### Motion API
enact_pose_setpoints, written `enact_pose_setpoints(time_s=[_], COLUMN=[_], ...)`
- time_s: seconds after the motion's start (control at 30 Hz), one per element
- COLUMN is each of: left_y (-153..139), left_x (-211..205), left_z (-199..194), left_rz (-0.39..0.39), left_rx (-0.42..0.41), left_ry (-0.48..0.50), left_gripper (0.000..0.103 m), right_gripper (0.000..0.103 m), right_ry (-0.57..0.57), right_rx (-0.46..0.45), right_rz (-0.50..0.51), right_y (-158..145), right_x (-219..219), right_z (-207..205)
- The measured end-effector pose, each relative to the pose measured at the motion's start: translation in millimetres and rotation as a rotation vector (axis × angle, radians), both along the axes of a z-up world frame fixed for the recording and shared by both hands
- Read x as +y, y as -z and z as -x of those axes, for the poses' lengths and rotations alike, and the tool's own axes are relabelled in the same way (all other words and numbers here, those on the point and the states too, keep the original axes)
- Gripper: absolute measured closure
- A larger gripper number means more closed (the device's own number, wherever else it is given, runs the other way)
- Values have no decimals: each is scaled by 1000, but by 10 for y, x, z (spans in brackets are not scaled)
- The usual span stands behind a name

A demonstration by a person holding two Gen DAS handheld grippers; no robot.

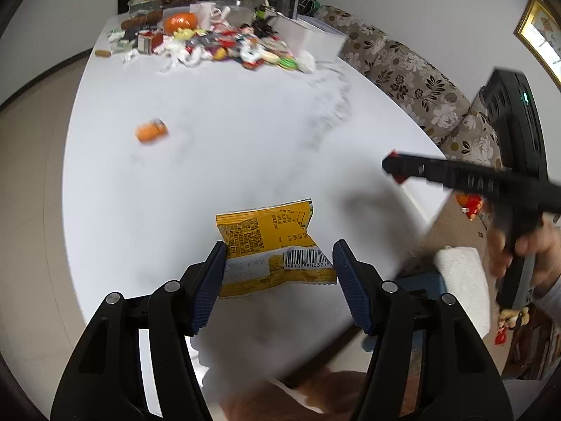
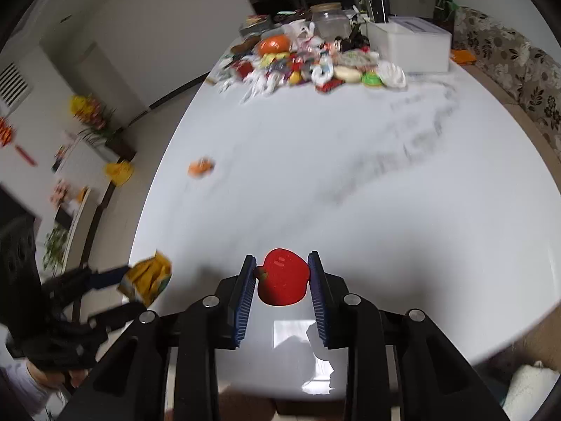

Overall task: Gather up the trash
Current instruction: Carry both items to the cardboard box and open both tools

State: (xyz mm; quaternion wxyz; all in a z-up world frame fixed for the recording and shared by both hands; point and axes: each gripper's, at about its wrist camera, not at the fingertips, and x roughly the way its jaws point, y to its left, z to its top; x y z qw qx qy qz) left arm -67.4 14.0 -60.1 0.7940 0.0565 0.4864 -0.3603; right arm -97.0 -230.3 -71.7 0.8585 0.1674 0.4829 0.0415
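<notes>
My left gripper [image 1: 278,258] is shut on a yellow snack wrapper [image 1: 270,245] with a barcode, held above the near part of the white table [image 1: 245,133]. My right gripper [image 2: 282,272] is shut on a red apple-shaped object [image 2: 283,277], just above the table [image 2: 350,175]. The right gripper also shows in the left wrist view [image 1: 394,168] at the right, with red at its tip. The left gripper with the wrapper [image 2: 147,277] shows at the left of the right wrist view. A small orange item [image 1: 151,130] lies alone on the table, also seen in the right wrist view [image 2: 200,167].
A pile of wrappers and toys [image 1: 217,44] covers the table's far end, with a white box [image 1: 308,37] and a glass jar [image 1: 240,8]. A floral sofa [image 1: 413,80] runs along the table's right side. A white towel [image 1: 463,280] lies below the table's near right edge.
</notes>
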Motion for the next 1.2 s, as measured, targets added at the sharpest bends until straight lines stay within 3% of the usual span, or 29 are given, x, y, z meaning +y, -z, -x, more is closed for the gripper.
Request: enact_pose_setpoints(time_s=[0.17,0.3,0.43,0.57,0.63,0.67,0.73,0.8,0.87,1.0,1.13,1.2], left_y=[180,585,1293,2172,2657,2910,3305,3485,3518,3194,2386,1848], left_x=[-219,-389,-599,-810,-878,-899,-910,-849,-793,-801,-747,-689], left_z=[838,1295,1525,1580,1509,1467,1380,1333,1314,1437,1554,1559], left_rz=[8,-2,-47,-129,-186,-227,-312,-333,-344,-329,-262,-205], left_rx=[70,157,228,265,303,327,393,425,435,410,351,302], left_ry=[-32,-31,-25,-38,-78,-105,-149,-174,-178,-138,-74,-33], left_gripper=[42,42,42,42,35,32,31,31,31,31,31,23], right_gripper=[73,73,73,72,51,27,33,34,33,30,27,24], right_ry=[-48,-55,-22,19,53,77,118,151,189,201,147,123], right_rx=[35,112,176,236,276,314,373,411,413,396,343,302], right_rz=[-29,-23,-21,-4,26,49,80,65,38,6,-10,-31], right_y=[204,607,1290,2024,2408,2606,2897,3054,3083,2824,2332,1983], right_x=[-151,-301,-461,-535,-580,-616,-709,-811,-929,-1002,-893,-811], right_z=[896,1410,1656,1644,1585,1557,1497,1501,1544,1596,1625,1658])
